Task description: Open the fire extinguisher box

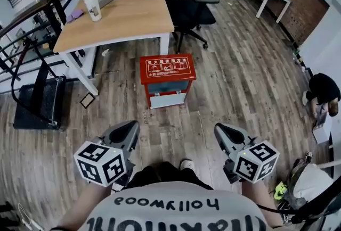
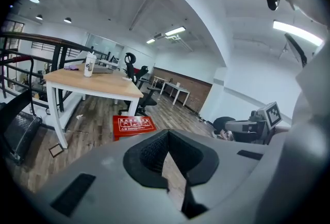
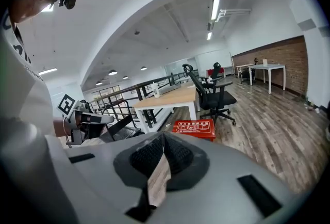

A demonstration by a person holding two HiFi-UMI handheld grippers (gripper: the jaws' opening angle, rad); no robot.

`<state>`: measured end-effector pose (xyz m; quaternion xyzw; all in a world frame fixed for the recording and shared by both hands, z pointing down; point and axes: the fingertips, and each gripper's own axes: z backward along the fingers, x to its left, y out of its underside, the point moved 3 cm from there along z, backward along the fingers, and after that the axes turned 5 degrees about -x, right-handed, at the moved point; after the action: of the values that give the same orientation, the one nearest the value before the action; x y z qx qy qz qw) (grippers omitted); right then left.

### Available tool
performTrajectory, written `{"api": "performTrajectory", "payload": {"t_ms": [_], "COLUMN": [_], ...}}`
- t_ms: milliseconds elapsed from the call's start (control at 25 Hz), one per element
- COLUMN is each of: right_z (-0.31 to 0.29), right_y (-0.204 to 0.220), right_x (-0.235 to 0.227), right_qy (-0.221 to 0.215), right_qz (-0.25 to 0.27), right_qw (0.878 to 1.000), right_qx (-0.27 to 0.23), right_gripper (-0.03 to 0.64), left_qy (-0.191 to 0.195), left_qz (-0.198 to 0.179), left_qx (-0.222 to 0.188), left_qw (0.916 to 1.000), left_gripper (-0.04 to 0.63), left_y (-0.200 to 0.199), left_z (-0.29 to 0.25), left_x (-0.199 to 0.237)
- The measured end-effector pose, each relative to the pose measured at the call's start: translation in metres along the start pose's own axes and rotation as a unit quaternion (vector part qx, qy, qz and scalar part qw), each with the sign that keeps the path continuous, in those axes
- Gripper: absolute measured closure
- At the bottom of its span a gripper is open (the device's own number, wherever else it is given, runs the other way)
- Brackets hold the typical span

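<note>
Standing well back from the red fire extinguisher box (image 1: 167, 80), seemingly shut. Holding left gripper (image 1: 129, 128) and right gripper (image 1: 220, 130) low over the wooden floor (image 1: 240, 81), jaws closed on nothing.

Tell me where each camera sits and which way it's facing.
Head view: on the head, facing steeply down at the box on the floor; shows left tool, right tool, shirt.
Left gripper view: on the left tool, looking along its shut jaws towards the box; shows the right tool too.
Right gripper view: on the right tool, along shut jaws towards the box; shows the left tool.
Shared: all see the box and desk.
</note>
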<state>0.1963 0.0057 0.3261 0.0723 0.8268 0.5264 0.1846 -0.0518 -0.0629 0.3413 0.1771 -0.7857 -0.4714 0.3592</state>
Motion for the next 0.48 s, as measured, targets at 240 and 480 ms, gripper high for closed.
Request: {"api": "performTrajectory", "payload": {"t_ms": [240, 480], "right_z": [0.002, -0.001], "right_y": [-0.006, -0.013], "right_x": [-0.054, -0.093], "right_qy": [-0.026, -0.060], "right_qz": [0.004, 0.011], "right_qw": [1.000, 0.998], "right_qx": [0.014, 0.026], "right_gripper": [0.607, 0.607], "left_qy": [-0.036, -0.071], "left_qz": [0.000, 0.004], "left_qx": [-0.011, -0.019], "left_qw": [0.9993, 0.9973], "left_gripper": [0.589, 0.589], "left_y": [-0.006, 0.000], "left_z": [-0.034, -0.055], "left_x": [-0.023, -0.049]}}
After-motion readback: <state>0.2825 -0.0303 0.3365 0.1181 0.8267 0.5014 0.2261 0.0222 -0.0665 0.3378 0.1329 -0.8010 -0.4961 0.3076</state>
